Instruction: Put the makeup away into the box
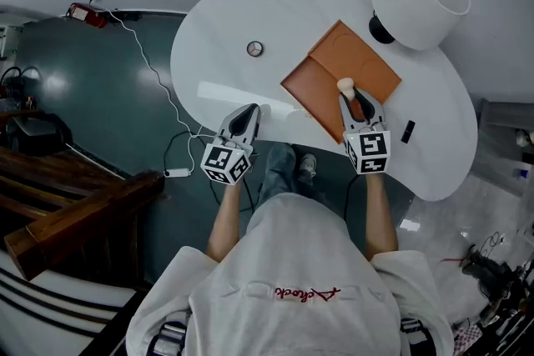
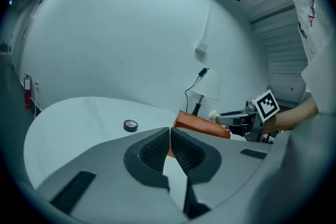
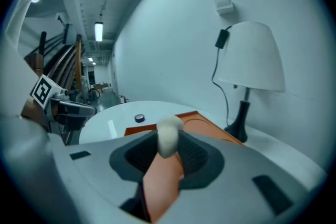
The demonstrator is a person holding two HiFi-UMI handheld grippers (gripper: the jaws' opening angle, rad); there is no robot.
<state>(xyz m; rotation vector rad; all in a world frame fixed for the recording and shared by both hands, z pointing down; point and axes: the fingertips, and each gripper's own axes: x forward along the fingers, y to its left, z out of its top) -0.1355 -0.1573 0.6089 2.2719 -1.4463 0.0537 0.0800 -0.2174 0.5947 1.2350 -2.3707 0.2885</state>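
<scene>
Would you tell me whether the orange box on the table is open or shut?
Open: the orange box lies spread in two flat halves, insides facing up.

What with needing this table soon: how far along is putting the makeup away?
Done: the box lies open, nothing visible inside. In hand: the right tongs grip a cream-tipped applicator over it. To do: a round compact and a small black stick lie on the table; the left tongs are shut, empty.
</scene>
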